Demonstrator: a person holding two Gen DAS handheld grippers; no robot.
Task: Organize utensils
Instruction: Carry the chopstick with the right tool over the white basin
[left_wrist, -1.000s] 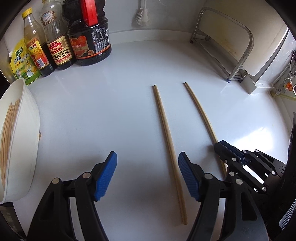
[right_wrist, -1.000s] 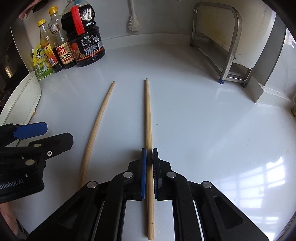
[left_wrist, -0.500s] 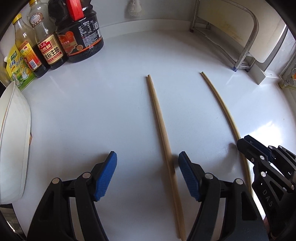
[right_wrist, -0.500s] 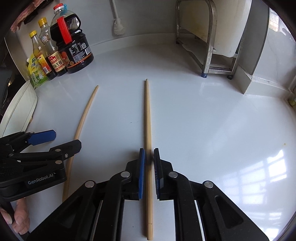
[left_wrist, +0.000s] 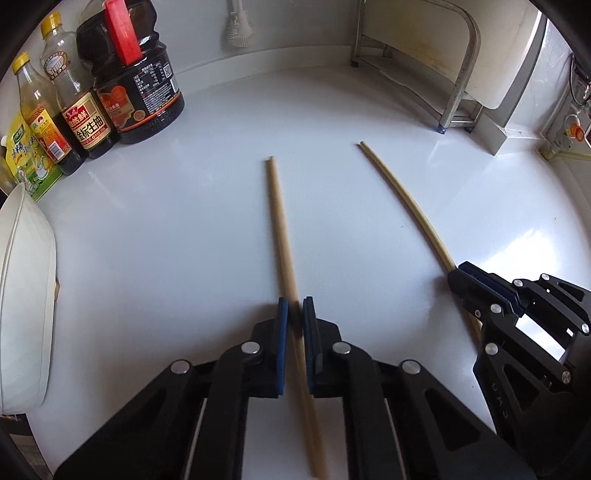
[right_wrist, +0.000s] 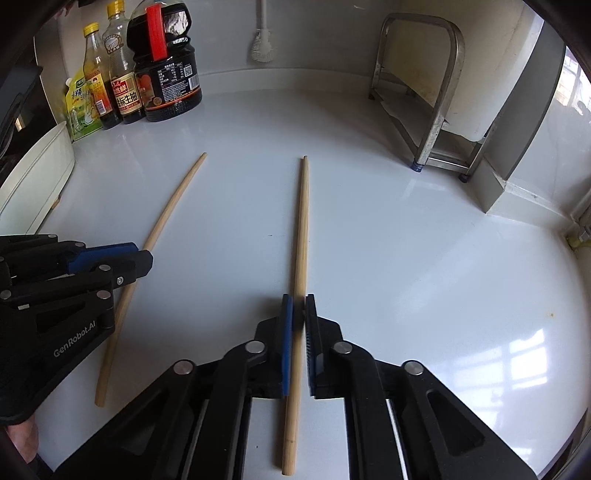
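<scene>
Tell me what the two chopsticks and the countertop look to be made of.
Left chopstick: pale tan with a matte, unlacquered surface, likely bamboo or wood. Right chopstick: same tan, faint lengthwise grain, likely the same. Countertop: glossy white, mirroring window light; stone, laminate or coated metal, I can't tell which.

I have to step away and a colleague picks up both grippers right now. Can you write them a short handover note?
Left gripper: fingers shut on the left chopstick, gripped partway along, tip pointing toward the back wall.
Right gripper: fingers shut on the right chopstick, same way.
Whether either chopstick is lifted off the counter I cannot tell.
The white tray sits at the far left; its contents do not show from here.
Done: both grasps made.
Left: probably lift both chopsticks, carry them left and set them in the tray. Mind the bottles behind it.
</scene>
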